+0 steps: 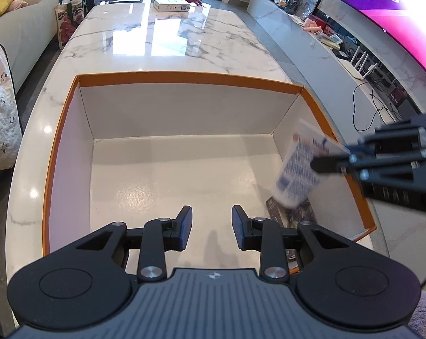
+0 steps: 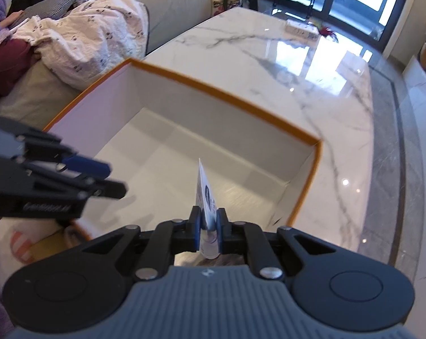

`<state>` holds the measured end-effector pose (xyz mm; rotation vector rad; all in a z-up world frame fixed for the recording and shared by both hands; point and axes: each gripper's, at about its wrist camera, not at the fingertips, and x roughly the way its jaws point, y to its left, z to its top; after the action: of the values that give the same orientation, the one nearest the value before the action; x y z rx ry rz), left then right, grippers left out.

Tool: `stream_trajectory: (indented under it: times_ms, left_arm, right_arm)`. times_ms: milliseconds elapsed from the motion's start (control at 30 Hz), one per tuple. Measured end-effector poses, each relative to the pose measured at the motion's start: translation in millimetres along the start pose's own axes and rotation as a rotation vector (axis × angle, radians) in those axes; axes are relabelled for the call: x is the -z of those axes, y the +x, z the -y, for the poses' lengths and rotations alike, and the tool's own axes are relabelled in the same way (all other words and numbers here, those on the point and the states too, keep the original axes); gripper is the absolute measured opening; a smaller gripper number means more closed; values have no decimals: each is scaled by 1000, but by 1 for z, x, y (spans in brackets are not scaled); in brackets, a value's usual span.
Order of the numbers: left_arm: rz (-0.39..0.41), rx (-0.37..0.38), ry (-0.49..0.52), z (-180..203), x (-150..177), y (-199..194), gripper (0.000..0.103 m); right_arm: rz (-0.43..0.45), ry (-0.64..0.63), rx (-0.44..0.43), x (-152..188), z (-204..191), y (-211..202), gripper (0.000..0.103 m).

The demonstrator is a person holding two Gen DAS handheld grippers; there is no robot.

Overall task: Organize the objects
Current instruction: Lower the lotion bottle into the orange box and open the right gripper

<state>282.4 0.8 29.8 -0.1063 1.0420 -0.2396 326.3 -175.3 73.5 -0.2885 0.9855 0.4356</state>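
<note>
An orange-rimmed cardboard box with a white inside stands on the marble table. My left gripper is open and empty, low over the box's near floor. My right gripper is shut on a thin white-and-blue booklet, held edge-on over the box. In the left wrist view the booklet hangs tilted by the box's right wall, and the right gripper reaches in from the right. A dark booklet lies on the box floor beneath it. The left gripper shows at the left in the right wrist view.
A small white box lies at the table's far end. A sofa with a white blanket runs along one side. A TV and a cluttered ledge run along the other. A striped item lies beside the box.
</note>
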Motion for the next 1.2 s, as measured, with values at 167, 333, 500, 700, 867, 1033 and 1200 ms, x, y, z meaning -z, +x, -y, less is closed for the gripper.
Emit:
stream_trajectory:
  times_ms: [167,333,500,700,867,1033,1200]
  left_arm:
    - [1,4,7,4,0,1,34]
    - [-2,5,7,6,1,0,34]
    - [0,3,-5,3,0,-1,34]
    - [4,11,-5,4,-1,-6,34]
    - [21,15,0,6,4,-22,34]
    - [51,64,6,11,14,-51,34]
    - [95,82,39,15,34,-83,34]
  right_arm:
    - [13,13,27,-8,17,9,11]
    - [-13,-3,40,-5,24,26,11]
    - [-54,-39,31,0,28,36,11]
    - [-80,-55,54,2,23,38,11]
    - [-46,-70,97,2,19,19,18]
    - [25,-46,122,11,10,-16,19]
    - [124,20,127,37,-10,-62,20]
